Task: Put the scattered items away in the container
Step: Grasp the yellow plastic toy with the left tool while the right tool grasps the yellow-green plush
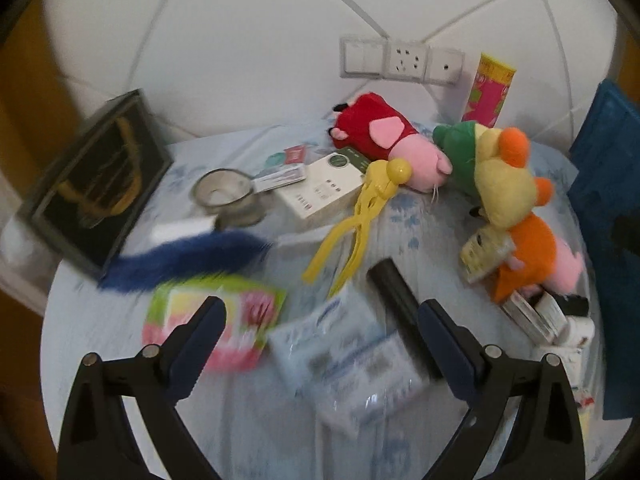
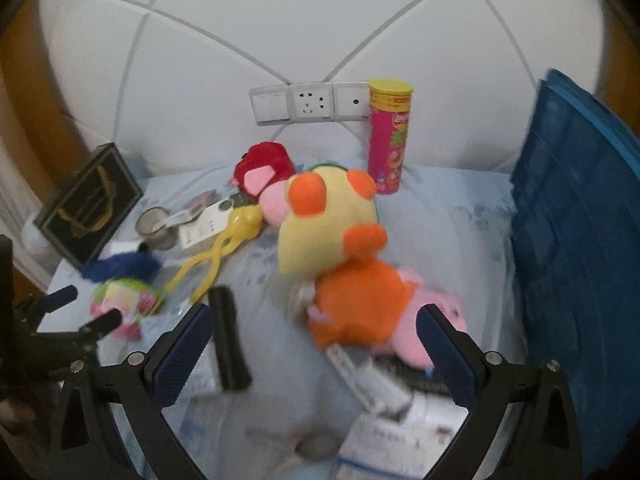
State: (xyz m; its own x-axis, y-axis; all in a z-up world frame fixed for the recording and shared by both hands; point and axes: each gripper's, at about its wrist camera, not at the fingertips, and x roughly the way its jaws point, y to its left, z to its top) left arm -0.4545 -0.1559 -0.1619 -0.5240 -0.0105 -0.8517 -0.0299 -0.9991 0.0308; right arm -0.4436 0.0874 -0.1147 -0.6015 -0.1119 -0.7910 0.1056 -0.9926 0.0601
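Note:
Scattered items lie on a pale blue cloth. My left gripper is open and empty above a clear plastic packet, between a pink-green box and a black cylinder. My right gripper is open and empty, its jaws either side of an orange-and-yellow plush; that plush also shows in the left wrist view. The blue container stands at the right edge. The left gripper shows at the far left of the right wrist view.
A red-pink plush, yellow plastic tongs, white box, glass cup, blue fuzzy item, framed picture and pink snack tube lie around. Small boxes sit near the container. Wall sockets behind.

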